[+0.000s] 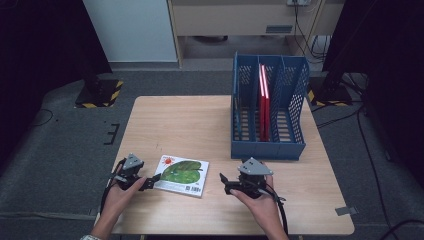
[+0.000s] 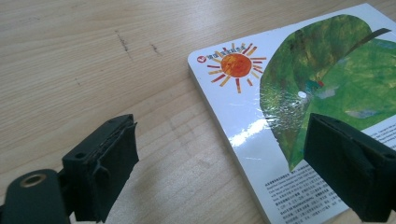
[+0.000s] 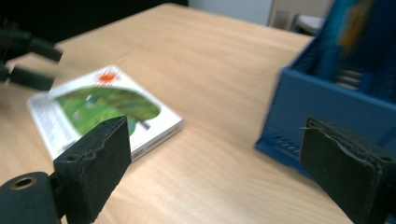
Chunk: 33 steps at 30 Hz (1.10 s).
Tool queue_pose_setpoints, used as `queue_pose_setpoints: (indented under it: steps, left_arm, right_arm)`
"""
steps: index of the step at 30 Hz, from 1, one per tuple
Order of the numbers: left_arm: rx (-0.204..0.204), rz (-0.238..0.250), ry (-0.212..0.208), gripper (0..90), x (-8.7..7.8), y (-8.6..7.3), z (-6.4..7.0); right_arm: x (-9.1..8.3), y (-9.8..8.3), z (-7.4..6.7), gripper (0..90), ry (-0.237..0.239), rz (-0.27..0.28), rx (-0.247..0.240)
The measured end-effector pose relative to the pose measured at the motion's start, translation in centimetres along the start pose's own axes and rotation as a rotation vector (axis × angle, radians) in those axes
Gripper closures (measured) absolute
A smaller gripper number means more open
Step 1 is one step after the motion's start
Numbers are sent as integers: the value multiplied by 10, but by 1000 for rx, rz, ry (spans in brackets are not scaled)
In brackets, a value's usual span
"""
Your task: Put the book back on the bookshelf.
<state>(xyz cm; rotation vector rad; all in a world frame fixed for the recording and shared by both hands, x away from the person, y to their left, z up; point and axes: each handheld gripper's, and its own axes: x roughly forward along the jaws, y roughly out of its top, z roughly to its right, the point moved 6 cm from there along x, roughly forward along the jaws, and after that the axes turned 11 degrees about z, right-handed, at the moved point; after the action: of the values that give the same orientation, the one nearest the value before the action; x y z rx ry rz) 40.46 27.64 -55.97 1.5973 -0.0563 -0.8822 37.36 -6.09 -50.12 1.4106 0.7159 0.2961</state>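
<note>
1. While the book (image 1: 181,175) lies flat near the table's (image 1: 200,120) front edge, left of the middle, in the high view, the blue rack (image 1: 268,107) at the far right corner already holds red books (image 1: 264,102) upright in its middle slot. The left gripper (image 1: 149,183) sits at the flat book's left edge and the right gripper (image 1: 223,182) just off its right side, so this one is not yet lifted or filed.
2. From the left gripper view, the left gripper (image 2: 238,156) stands open astride the book's (image 2: 299,107) near corner, pads not pressing.
3. From the right gripper view, the right gripper (image 3: 215,163) is open and empty; the book (image 3: 105,109) lies ahead to the left, the rack (image 3: 327,102) to the right.
</note>
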Motion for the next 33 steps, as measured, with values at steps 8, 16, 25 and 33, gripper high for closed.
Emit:
queue_pose_setpoints:
  steps: [8, 16, 25, 33]
  left_arm:
    - [13, -43, -13, 97, 6, -6, 4]
    - [4, -45, -36, 97, 8, -6, 6]
    - [-19, -48, -110, 128, 13, -6, 18]
    - [-40, -43, -156, 176, 14, -6, 23]
  right_arm:
    - [12, -13, -20, 116, 44, -47, -32]
    - [25, -27, -38, 166, 109, -104, -36]
    - [34, -39, -47, 144, 160, -157, -20]
    - [40, -43, -53, 137, 189, -174, -2]
